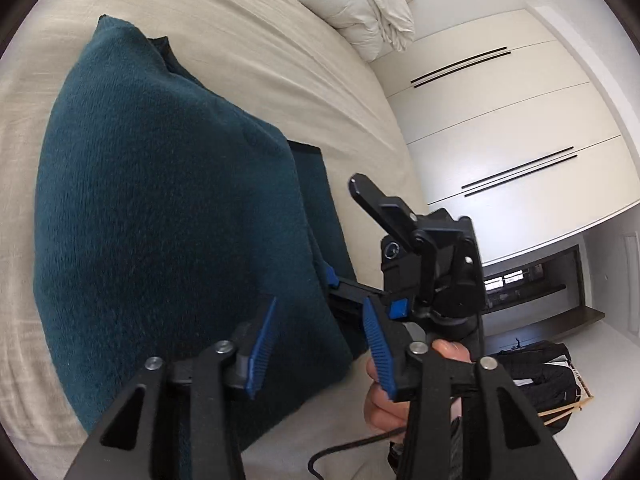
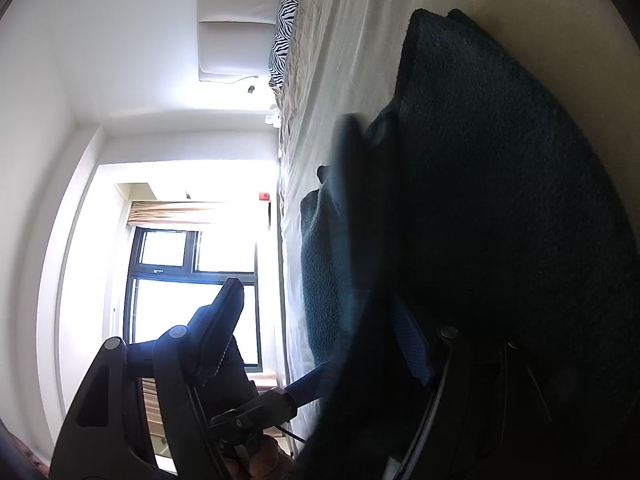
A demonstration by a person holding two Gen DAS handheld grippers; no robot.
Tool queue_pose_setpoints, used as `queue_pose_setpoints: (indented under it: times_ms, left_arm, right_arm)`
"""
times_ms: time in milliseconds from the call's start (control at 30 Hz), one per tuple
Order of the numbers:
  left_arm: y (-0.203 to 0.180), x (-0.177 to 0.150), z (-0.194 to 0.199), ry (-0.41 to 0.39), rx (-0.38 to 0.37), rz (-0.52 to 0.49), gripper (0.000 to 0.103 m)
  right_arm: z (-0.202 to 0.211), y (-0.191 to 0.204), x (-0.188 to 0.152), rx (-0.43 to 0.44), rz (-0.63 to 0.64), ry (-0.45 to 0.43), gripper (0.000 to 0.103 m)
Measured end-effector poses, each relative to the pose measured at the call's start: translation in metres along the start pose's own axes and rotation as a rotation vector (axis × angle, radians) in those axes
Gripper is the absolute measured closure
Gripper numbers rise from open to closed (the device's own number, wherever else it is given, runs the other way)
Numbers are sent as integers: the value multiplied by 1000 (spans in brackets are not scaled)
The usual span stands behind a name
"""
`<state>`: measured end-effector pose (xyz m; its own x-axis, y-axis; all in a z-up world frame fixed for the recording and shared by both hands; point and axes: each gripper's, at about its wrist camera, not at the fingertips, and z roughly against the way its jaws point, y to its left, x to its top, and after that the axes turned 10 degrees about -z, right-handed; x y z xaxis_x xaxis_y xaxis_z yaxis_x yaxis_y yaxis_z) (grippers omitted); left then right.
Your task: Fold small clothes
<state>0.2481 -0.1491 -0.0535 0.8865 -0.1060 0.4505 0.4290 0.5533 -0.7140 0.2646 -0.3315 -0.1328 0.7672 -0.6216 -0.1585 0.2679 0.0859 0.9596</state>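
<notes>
A dark teal fleece garment [image 1: 160, 216] lies folded on a beige bed [image 1: 248, 40]. My left gripper [image 1: 320, 348] is open and empty, its blue pads [image 1: 262, 346] just above the garment's near right edge. My right gripper [image 1: 334, 284] reaches in from the right and one blue pad shows against the garment's right edge. In the right wrist view the garment [image 2: 500, 200] fills the right side, and my right gripper [image 2: 316, 340] stands with its fingers wide apart, one finger [image 2: 224, 332] free in the air, the other [image 2: 412, 344] against the cloth.
White pillows [image 1: 352, 4] lie at the head of the bed. White wardrobe doors [image 1: 520, 140] stand to the right. A black bag [image 1: 540, 376] sits on the floor. A zebra-print pillow [image 2: 284, 36] and a bright window [image 2: 192, 272] show in the right wrist view.
</notes>
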Motion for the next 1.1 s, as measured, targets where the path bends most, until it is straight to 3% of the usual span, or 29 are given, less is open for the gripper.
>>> queue_pose_setpoints:
  times_ms: [67, 167, 300, 367, 433, 533, 667, 833, 1100]
  left_arm:
    - [-2, -5, 15, -14, 38, -38, 46]
    - [9, -13, 43, -43, 47, -31, 45]
    - [29, -30, 74, -85, 73, 5, 43]
    - [45, -38, 85, -86, 67, 42, 43]
    - [52, -45, 91, -84, 62, 55, 43]
    - [53, -52, 94, -81, 53, 52, 43]
    - [52, -54, 94, -71, 55, 56, 43]
    - [49, -56, 90, -65, 60, 57, 43]
    - [36, -45, 75, -59, 79, 28, 43]
  right_arm:
    - [1, -1, 3, -7, 4, 14, 32]
    - [-2, 4, 6, -44, 30, 17, 32]
    - [-12, 14, 6, -165, 89, 38, 32]
    - [-18, 24, -3, -256, 148, 41, 40]
    - [-26, 31, -8, -353, 204, 45, 64]
    - [-27, 33, -4, -471, 249, 29, 87]
    - [-18, 49, -6, -556, 337, -12, 90]
    - [-4, 74, -2, -583, 408, -44, 90]
    - [29, 68, 12, -615, 377, -72, 90]
